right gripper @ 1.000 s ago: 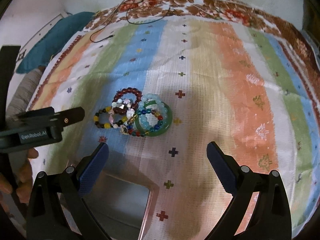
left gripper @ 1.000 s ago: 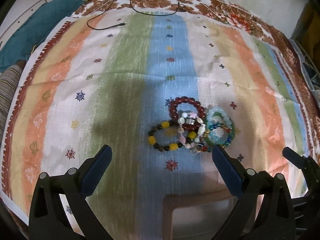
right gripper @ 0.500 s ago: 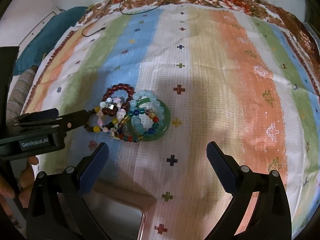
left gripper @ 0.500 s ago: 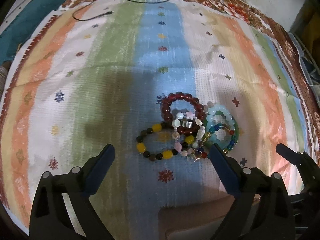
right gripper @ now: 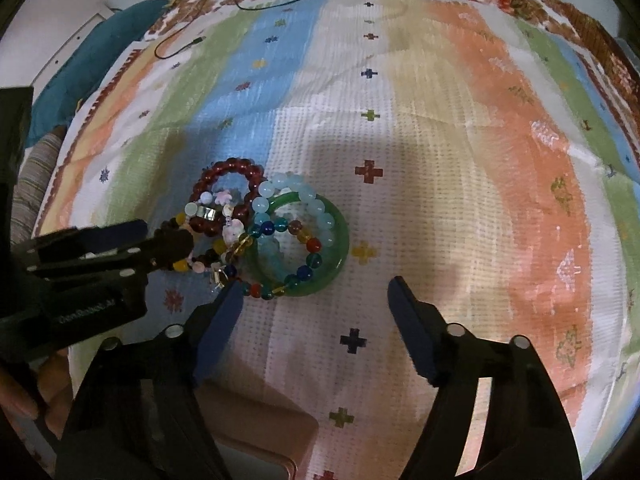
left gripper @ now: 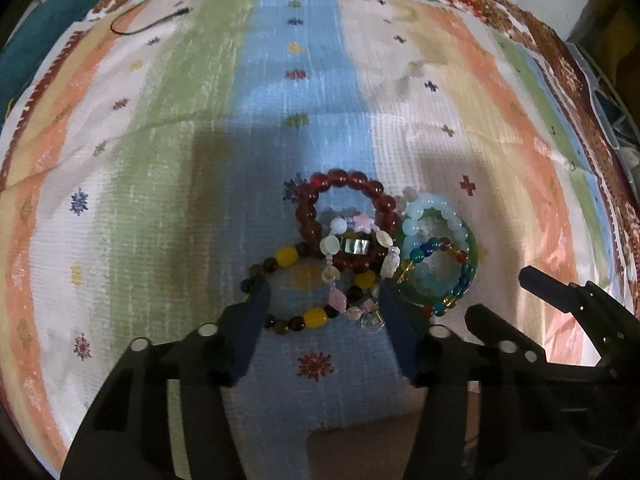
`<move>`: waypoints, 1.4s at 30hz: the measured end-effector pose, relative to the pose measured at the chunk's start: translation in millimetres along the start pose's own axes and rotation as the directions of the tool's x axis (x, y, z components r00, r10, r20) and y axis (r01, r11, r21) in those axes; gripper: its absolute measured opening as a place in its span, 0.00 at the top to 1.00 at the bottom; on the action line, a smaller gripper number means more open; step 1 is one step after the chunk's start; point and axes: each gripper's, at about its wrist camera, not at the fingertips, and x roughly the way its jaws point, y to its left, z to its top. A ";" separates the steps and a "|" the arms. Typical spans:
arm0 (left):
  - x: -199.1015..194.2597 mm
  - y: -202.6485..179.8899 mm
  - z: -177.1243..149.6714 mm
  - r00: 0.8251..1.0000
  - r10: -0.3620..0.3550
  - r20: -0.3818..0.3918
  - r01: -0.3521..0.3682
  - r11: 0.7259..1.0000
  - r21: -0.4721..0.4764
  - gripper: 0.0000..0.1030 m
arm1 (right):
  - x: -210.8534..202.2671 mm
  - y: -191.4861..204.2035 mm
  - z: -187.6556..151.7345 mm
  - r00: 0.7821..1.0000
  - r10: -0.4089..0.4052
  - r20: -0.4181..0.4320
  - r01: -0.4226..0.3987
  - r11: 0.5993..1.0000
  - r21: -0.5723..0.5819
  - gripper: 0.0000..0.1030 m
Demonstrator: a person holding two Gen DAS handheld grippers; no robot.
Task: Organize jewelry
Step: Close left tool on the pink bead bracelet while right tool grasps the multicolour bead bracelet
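A pile of bracelets lies on the striped cloth (left gripper: 160, 160). It holds a dark red bead bracelet (left gripper: 346, 184), a yellow and dark bead bracelet (left gripper: 286, 258), a pale shell and pink bead bracelet (left gripper: 336, 272), a green bangle (right gripper: 334, 256) and blue bead bracelets (left gripper: 434, 216). My left gripper (left gripper: 324, 304) is open, its fingers either side of the yellow and dark bracelet. It also shows in the right wrist view (right gripper: 168, 240). My right gripper (right gripper: 314, 292) is open, just below the green bangle.
A tan box corner (left gripper: 360, 448) sits at the near edge, also in the right wrist view (right gripper: 256, 428). A black cable (left gripper: 148, 26) lies at the far side. A teal cushion (right gripper: 92, 60) lies beyond the cloth's left edge.
Both grippers have moved forward and down toward the bracelet pile. The left fingers have narrowed around the yellow and dark bracelet. The right fingers have narrowed too.
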 end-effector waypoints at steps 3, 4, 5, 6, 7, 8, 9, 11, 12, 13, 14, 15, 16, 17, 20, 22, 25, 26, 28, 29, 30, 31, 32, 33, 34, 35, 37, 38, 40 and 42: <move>2.7 0.3 0.5 1.000 -0.001 -0.005 0.001 1.000 0.005 0.50 | 4.1 0.5 1.9 1.000 0.010 -0.012 -0.010 1.000 0.007 0.37; 3.4 0.1 0.6 1.000 -0.002 -0.006 0.002 1.000 0.008 0.50 | 5.0 0.6 2.8 1.000 0.019 -0.015 -0.019 1.000 0.013 0.38; 3.8 -0.2 0.9 1.000 -0.004 -0.007 0.004 1.000 0.010 0.53 | 5.9 0.6 3.6 1.000 0.024 -0.017 -0.024 1.000 0.017 0.41; 5.2 -0.8 1.5 1.000 -0.004 -0.010 0.004 1.000 0.015 0.54 | 6.5 0.8 4.2 1.000 0.025 -0.018 -0.025 1.000 0.018 0.45; 6.1 -1.3 1.7 1.000 -0.002 -0.013 0.003 1.000 0.018 0.57 | 7.3 1.4 4.9 0.999 0.027 -0.019 -0.027 0.999 0.019 0.46; 7.0 -1.7 1.7 1.000 0.000 -0.015 0.001 1.000 0.021 0.58 | 8.5 1.9 5.5 0.999 0.032 -0.022 -0.032 0.999 0.021 0.48; 8.5 -2.1 1.5 1.000 0.003 -0.017 -0.003 1.000 0.025 0.58 | 10.0 2.0 5.9 0.999 0.038 -0.026 -0.037 0.999 0.026 0.48; 11.8 -2.8 1.5 1.000 0.007 -0.024 -0.006 0.999 0.033 0.61 | 12.7 2.4 6.7 0.998 0.044 -0.033 -0.043 0.999 0.032 0.50; 13.5 -3.6 1.2 1.000 0.008 -0.028 -0.007 0.999 0.038 0.62 | 14.2 2.6 7.2 0.998 0.045 -0.037 -0.044 0.998 0.035 0.51; 14.7 -4.2 1.0 0.999 0.010 -0.031 -0.009 0.999 0.041 0.65 | 16.6 2.9 7.7 0.998 0.044 -0.044 -0.042 0.998 0.037 0.52; 15.4 -4.8 1.1 0.999 0.012 -0.032 -0.010 0.999 0.042 0.69 | 17.9 2.7 8.1 0.998 0.047 -0.047 -0.045 0.998 0.040 0.55; 16.2 -4.9 1.1 0.999 0.013 -0.032 -0.012 0.999 0.043 0.71 | 19.9 2.5 8.8 0.997 0.053 -0.052 -0.051 0.998 0.044 0.57; 17.0 -5.0 0.8 0.999 0.017 -0.034 -0.016 0.999 0.043 0.77 | 21.3 2.3 9.0 0.997 0.059 -0.056 -0.057 0.997 0.046 0.59; 18.1 -5.3 0.7 0.999 0.023 -0.037 -0.021 0.999 0.045 0.82 | 22.1 2.2 9.3 0.997 0.056 -0.056 -0.053 0.997 0.047 0.60; 20.9 -7.4 -1.1 0.999 0.029 -0.043 -0.027 0.998 0.056 0.85 | 23.1 1.0 10.8 0.998 0.045 -0.054 -0.043 0.998 0.049 0.61; 21.4 -7.9 -1.6 0.999 0.032 -0.042 -0.029 0.998 0.059 0.88 | 23.4 0.3 10.8 0.998 0.024 -0.057 -0.021 0.999 0.045 0.67; 22.5 -7.4 -1.2 0.999 0.031 -0.043 -0.029 0.998 0.050 0.91 | 24.0 -2.0 10.7 0.998 0.012 -0.059 -0.009 0.999 0.046 0.74; 22.6 -7.9 -1.3 0.999 0.034 -0.042 -0.032 0.998 0.053 0.91 | 24.2 -2.3 10.5 0.998 0.006 -0.059 -0.003 0.999 0.043 0.76; 24.4 -10.3 -1.1 0.998 0.038 -0.039 -0.036 0.998 0.058 0.91 | 25.0 -3.5 10.5 0.998 -0.012 -0.060 0.014 0.999 0.039 0.82; 24.6 -10.7 -1.5 0.999 0.037 -0.040 -0.034 0.998 0.060 0.91 | 25.4 -4.0 10.0 0.998 -0.020 -0.061 0.022 0.999 0.038 0.87; 24.6 -10.8 -1.3 0.999 0.036 -0.040 -0.033 0.998 0.061 0.91 | 26.1 -5.1 9.6 0.998 -0.023 -0.064 0.025 0.999 0.039 0.88; 24.6 -11.8 -1.7 0.999 0.034 -0.040 -0.032 0.998 0.061 0.91 | 26.9 -6.7 9.1 0.998 -0.018 -0.065 0.021 0.999 0.044 0.88; 25.8 -14.3 -1.0 0.999 0.033 -0.040 -0.030 0.998 0.061 0.91 | 26.5 -8.6 8.8 0.998 -0.012 -0.066 0.015 0.999 0.050 0.88; 25.4 -15.1 -1.2 0.999 0.031 -0.040 -0.028 0.998 0.060 0.91 | 26.4 -8.1 9.6 0.998 -0.010 -0.067 0.013 0.999 0.053 0.90; 25.3 -15.0 -1.3 0.999 0.028 -0.040 -0.026 0.998 0.060 0.91 | 25.4 -8.5 9.6 0.998 -0.010 -0.067 0.013 0.999 0.053 0.90; 25.1 -14.8 -1.5 0.999 0.027 -0.041 -0.024 0.998 0.060 0.91 | 24.4 -8.4 9.5 0.998 -0.012 -0.065 0.016 0.999 0.050 0.90; 24.3 -13.9 -2.4 0.999 0.025 -0.040 -0.022 0.998 0.061 0.91 | 22.7 -8.1 8.1 0.998 -0.018 -0.062 0.021 0.999 0.042 0.90; 23.3 -13.9 -2.9 0.999 0.023 -0.039 -0.021 0.998 0.063 0.91 | 22.1 -7.8 7.9 0.998 -0.021 -0.061 0.024 0.999 0.037 0.90; 21.2 -12.5 -3.0 0.999 0.018 -0.036 -0.016 0.998 0.061 0.91 | 19.9 -7.7 8.1 0.998 -0.025 -0.057 0.027 0.999 0.034 0.90; 18.3 -9.8 -2.7 0.999 0.014 -0.033 -0.012 0.998 0.056 0.91 | 16.5 -7.3 8.5 0.998 -0.032 -0.047 0.033 0.999 0.028 0.90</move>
